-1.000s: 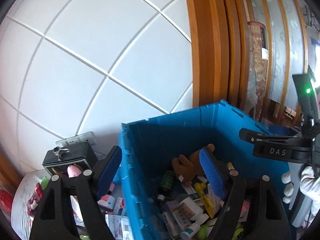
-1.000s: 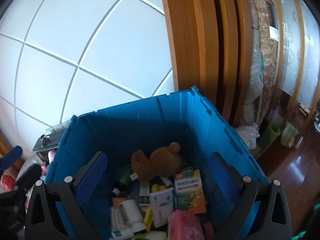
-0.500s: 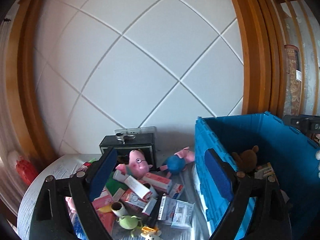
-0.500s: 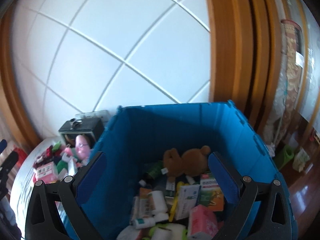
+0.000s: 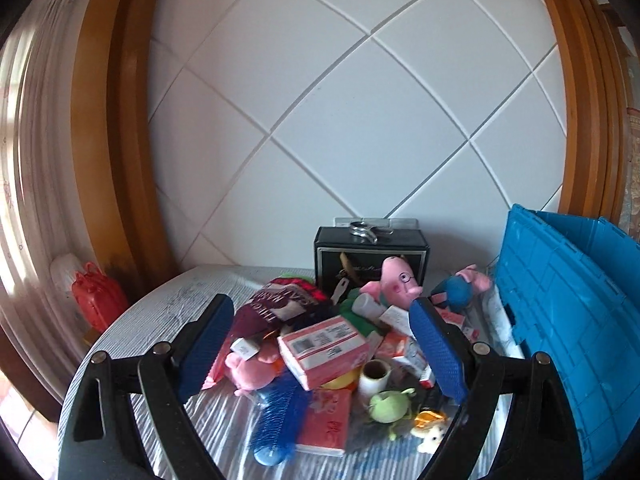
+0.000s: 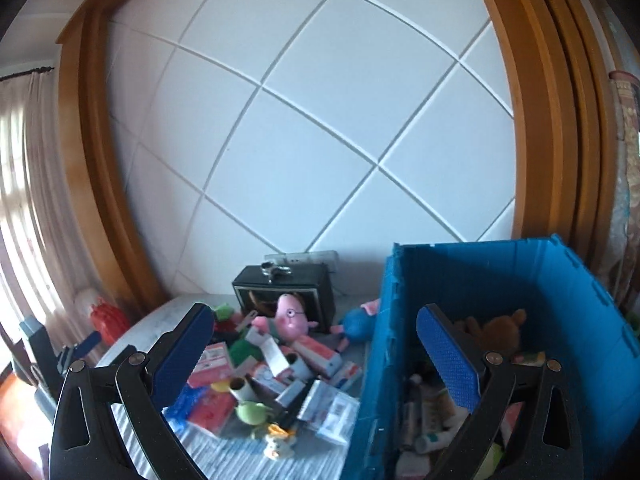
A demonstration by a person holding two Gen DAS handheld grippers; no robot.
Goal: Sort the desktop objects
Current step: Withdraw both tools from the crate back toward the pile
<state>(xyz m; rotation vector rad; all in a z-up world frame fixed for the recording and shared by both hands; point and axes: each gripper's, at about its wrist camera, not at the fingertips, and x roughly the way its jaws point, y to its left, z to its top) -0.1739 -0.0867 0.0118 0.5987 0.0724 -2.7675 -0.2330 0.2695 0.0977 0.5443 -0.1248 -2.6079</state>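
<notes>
My left gripper (image 5: pixel 320 344) is spread wide with nothing between its blue pads; its jaws have just been opening, and it hangs over the heap of loose things in the lower middle of its view. My right gripper (image 6: pixel 316 356) is spread too and empty, one pad over the heap and the other over the blue crate (image 6: pixel 568 292) at the right of its frame.

Directly ahead of the left gripper a pink-and-white carton (image 5: pixel 324 350) lies on top of the pile, tilted, resting on other boxes. Below it lie a blue bristly brush (image 5: pixel 276 420), a small roll (image 5: pixel 374 376) and a green soft toy (image 5: pixel 390 406). Further back a pink pig toy (image 5: pixel 394 286) leans against a black box (image 5: pixel 372 252) at the wall. All this sits on the striped worktop (image 5: pixel 160 320); the crate, already holding a brown bear (image 6: pixel 500 330) and cartons, stands at the right edge.

The risk, as I judge it, is the clutter: the carton sits loose on a stack, so closing on it off-centre could tip it or drag its neighbours. The roll could run off. My wide pads might also pinch two things at once, and the crate wall is near my right-hand pad.
</notes>
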